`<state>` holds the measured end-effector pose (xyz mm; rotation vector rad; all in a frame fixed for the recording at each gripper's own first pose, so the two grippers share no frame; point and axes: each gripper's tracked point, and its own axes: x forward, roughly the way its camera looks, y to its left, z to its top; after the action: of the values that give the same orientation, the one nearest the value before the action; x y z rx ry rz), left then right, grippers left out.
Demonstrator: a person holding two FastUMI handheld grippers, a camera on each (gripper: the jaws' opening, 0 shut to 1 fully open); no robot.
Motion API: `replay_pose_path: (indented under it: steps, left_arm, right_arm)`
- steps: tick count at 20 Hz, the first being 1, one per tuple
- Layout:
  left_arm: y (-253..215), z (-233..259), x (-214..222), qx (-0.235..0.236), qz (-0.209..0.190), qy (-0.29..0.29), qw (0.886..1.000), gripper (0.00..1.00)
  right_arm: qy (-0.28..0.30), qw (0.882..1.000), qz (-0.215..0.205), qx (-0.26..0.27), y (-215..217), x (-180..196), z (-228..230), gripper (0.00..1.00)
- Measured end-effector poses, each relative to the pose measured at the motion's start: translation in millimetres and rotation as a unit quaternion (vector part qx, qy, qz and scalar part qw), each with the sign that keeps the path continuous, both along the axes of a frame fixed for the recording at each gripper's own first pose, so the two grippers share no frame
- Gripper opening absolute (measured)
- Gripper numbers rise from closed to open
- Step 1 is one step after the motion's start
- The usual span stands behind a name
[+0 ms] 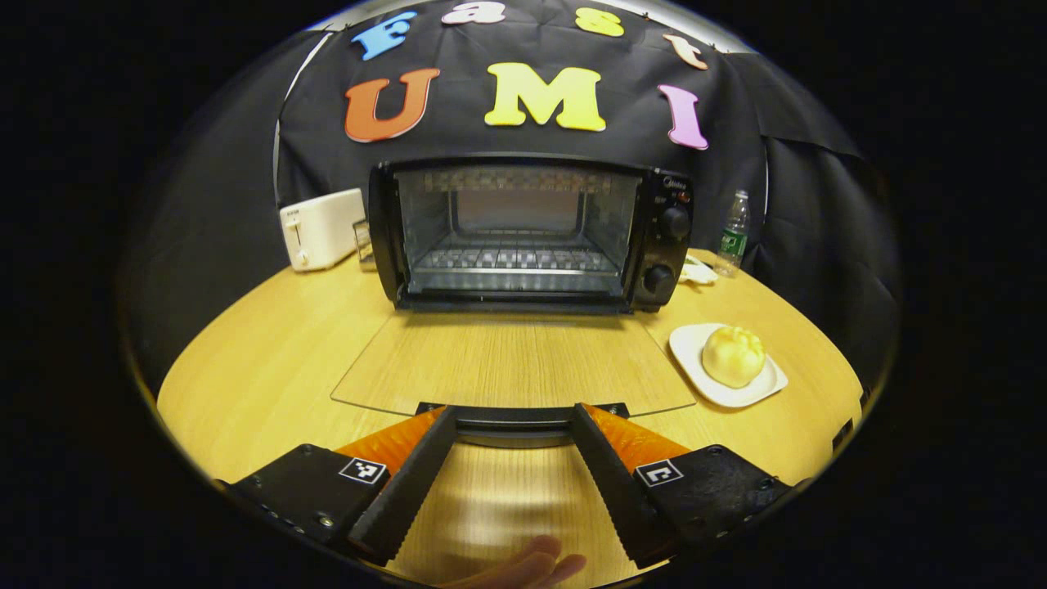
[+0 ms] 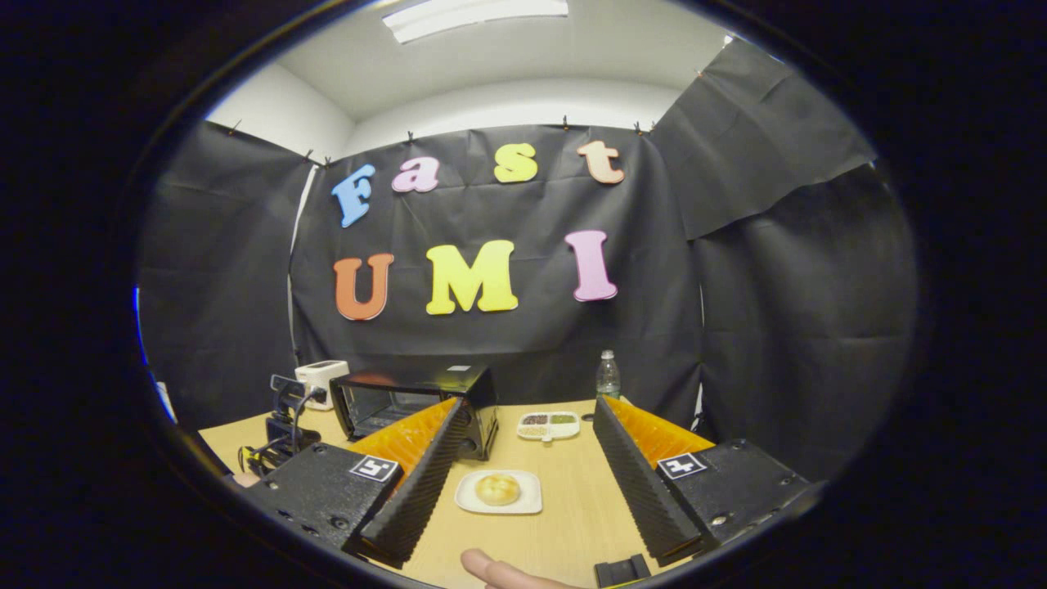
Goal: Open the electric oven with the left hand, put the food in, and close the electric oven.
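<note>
While my left gripper (image 1: pixel 513 425) is gaping around the oven (image 1: pixel 527 233) door handle (untouched), one bun (image 1: pixel 733 355) is sitting right of it; my right gripper (image 2: pixel 523 433) is hanging open.

Left gripper view: oven (image 1: pixel 527 233) at 12 o'clock on table (image 1: pixel 270 368), door (image 1: pixel 511 364) folded flat before it. Toaster (image 1: pixel 321 228) at 10 o'clock, beside oven. Bottle (image 1: pixel 734 233) at 2 o'clock, behind. Plate (image 1: pixel 726 366) at 3 o'clock; bun (image 1: pixel 733 356) on it.
</note>
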<state>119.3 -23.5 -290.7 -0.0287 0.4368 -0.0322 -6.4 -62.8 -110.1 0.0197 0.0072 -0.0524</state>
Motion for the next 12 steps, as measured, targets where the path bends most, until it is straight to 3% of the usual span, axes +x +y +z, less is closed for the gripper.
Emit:
replay_pose_path:
  steps: [3,5,12]
  left_arm:
    - [4.4,0.1,3.0,0.009,-0.005,-0.004,1.000,0.95]
    - [1.2,8.2,0.5,-0.013,-0.011,-0.010,1.000,0.94]
    - [0.6,90.4,-29.4,-0.022,-0.018,-0.065,0.997,0.93]
  right_arm:
    - [0.009,1.000,0.001,-0.001,0.8,5.1,-7.4,0.96]
    - [0.016,1.000,0.005,0.000,1.7,8.5,-12.0,0.96]
    - [0.051,0.999,0.000,0.006,1.6,23.4,-35.9,0.96]
